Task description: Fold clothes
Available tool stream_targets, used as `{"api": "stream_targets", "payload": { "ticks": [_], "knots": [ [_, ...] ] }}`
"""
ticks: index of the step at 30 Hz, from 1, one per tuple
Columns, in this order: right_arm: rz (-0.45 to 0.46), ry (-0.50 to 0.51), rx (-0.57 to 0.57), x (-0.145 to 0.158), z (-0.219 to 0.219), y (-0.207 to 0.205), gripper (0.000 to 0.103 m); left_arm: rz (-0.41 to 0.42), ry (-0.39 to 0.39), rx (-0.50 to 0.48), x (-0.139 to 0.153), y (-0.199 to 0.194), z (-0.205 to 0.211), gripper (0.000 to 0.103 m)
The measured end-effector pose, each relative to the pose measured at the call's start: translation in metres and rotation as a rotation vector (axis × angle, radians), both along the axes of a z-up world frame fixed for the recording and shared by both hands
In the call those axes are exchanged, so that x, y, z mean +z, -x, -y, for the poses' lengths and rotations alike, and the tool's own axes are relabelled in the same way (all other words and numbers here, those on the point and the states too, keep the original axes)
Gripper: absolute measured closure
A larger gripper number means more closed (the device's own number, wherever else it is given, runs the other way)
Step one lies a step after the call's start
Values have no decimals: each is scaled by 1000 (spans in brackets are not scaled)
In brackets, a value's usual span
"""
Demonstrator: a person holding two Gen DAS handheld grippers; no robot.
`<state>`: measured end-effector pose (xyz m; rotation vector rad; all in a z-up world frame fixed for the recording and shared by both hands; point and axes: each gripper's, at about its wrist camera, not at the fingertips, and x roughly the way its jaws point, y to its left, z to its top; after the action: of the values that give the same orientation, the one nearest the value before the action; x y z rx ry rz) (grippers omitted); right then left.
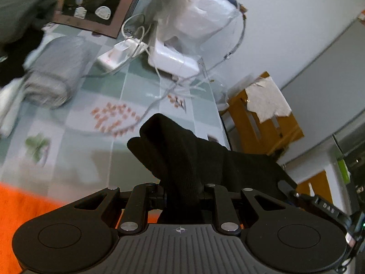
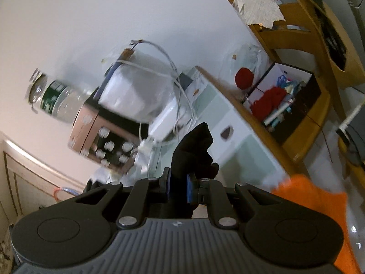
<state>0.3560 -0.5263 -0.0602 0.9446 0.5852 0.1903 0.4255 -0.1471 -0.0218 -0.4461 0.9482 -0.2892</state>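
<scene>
A black garment (image 1: 182, 155) bunches up out of my left gripper (image 1: 182, 194), which is shut on it and holds it above the table; more of the cloth spreads off to the right. In the right wrist view another bunch of the black garment (image 2: 194, 148) sticks up between blue pads, and my right gripper (image 2: 180, 189) is shut on it. An orange cloth (image 1: 27, 205) lies on the near part of the table, also showing as orange cloth (image 2: 319, 205) at the lower right. A folded grey garment (image 1: 57, 73) rests at the left of the table.
The tiled tablecloth (image 1: 91, 141) carries white chargers and cables (image 1: 136, 52), a clear bag of white items (image 1: 200, 16), a brown box (image 2: 102, 141) and a plastic bottle (image 2: 54, 100). A wooden chair (image 1: 262, 123) stands by the table's right edge; a box with red yarn (image 2: 273, 100) sits there.
</scene>
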Motion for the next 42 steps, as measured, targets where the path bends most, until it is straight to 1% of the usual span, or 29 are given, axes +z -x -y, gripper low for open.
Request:
{"api": "stream_targets", "payload": {
  "ticks": [5,8,11,13,17,19,23,25,26,28,29,30,31,35,37,38,40,41,42],
  "knots": [
    [33,-8,-8,-27,13,-74,88,28,-22,-20,-20,-70,14,81],
    [51,-8,-10,-44,21,-113,88,19,-7,-22,-40,-108,17,81],
    [47,-14,-1,-62,28,-143,88,31,5,-25,-59,-134,16,81],
    [41,-20,5,-75,31,-159,88,20,10,-22,-74,-146,15,81],
    [-1,-53,-29,-102,38,-170,88,-22,45,5,-103,-163,5,80],
    [-22,-81,-51,-114,43,-168,88,-30,75,16,-115,-166,-3,78],
    [-60,-108,-56,-133,45,-166,88,-1,111,25,-126,-167,-14,71],
    [-67,-91,-54,-137,43,-165,86,22,102,28,-124,-167,-16,66],
    [-68,-51,-51,-132,42,-164,86,34,100,34,-122,-165,-18,65],
    [-69,28,-46,-121,39,-162,77,50,119,67,-117,-164,-26,62],
    [-70,68,-44,-115,38,-161,77,56,125,85,-113,-162,-31,62],
    [-70,108,-41,-110,37,-159,75,63,112,98,-109,-160,-35,62],
    [-71,148,-38,-105,36,-158,69,70,96,112,-105,-157,-39,62],
    [-73,308,-27,-83,31,-153,61,96,40,127,-84,-141,-52,62],
    [-72,385,-4,-67,26,-146,55,107,13,133,-72,-128,-56,62],
    [-68,419,10,-58,23,-142,53,112,1,137,-66,-121,-59,62],
    [-66,473,32,-40,18,-133,43,121,-16,152,-53,-105,-63,60],
    [-58,495,41,-31,14,-127,41,126,-23,159,-46,-97,-64,59],
    [-49,517,50,-22,11,-121,36,132,-30,165,-40,-89,-65,57]
  ]
}}
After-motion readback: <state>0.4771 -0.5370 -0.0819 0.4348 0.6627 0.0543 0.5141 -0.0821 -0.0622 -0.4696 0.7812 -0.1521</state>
